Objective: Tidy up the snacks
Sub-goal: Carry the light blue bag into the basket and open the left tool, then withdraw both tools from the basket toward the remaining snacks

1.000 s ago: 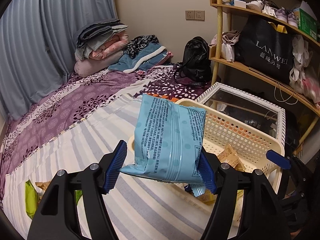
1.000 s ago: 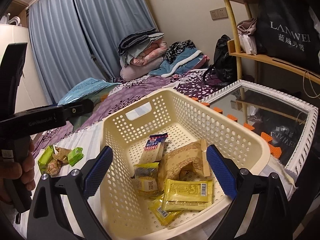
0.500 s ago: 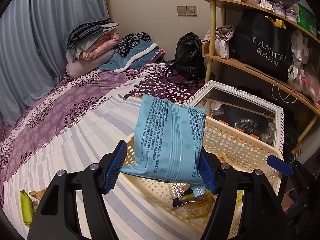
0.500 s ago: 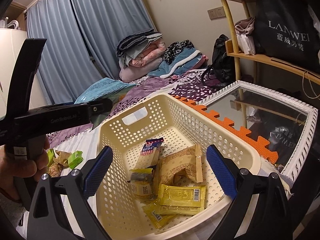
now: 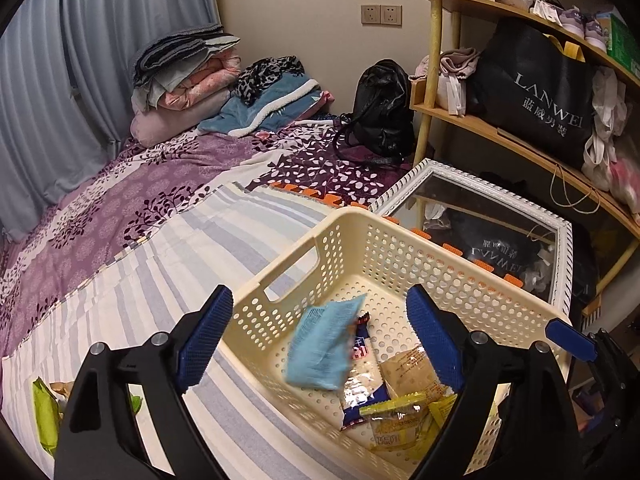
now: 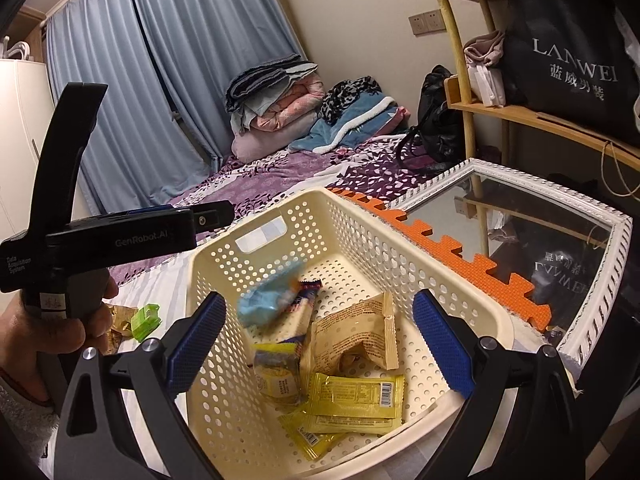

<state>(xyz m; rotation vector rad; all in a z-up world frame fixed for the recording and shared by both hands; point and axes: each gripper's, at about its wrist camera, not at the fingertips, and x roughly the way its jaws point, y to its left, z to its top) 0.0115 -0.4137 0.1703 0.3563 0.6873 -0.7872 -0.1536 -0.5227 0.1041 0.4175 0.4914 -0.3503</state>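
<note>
The left tongs (image 5: pixel 320 336) are spreading over the cream basket (image 5: pixel 400 240), nothing pinched between the blue pads (image 5: pixel 204 336). Just below them a light-blue snack packet (image 5: pixel 324 348) shows motion-blurred, a flat foil pouch with fine print on its back, inside the basket at its near-left end and over a blue-and-white wrapper (image 5: pixel 360 392). The right tongs (image 6: pixel 320 340) stand spread and empty above the basket's near rim. Beside the blue packet lie a tan crumpled bag (image 6: pixel 356 336) and several yellow packets (image 6: pixel 352 396). A hand (image 6: pixel 52 328) grips the left tool's handle. Green and brown snacks (image 6: pixel 136 320) lie on the striped bed cover (image 5: pixel 140 280) left of the basket; a white-framed mirror (image 5: pixel 480 216) lies on its far side. A second ago the left tongs pinched the blue packet upright by its lower edge, above the bed cover and short of the basket; now it is free of the pads and down among the other snacks. The right tongs are unchanged.
</note>
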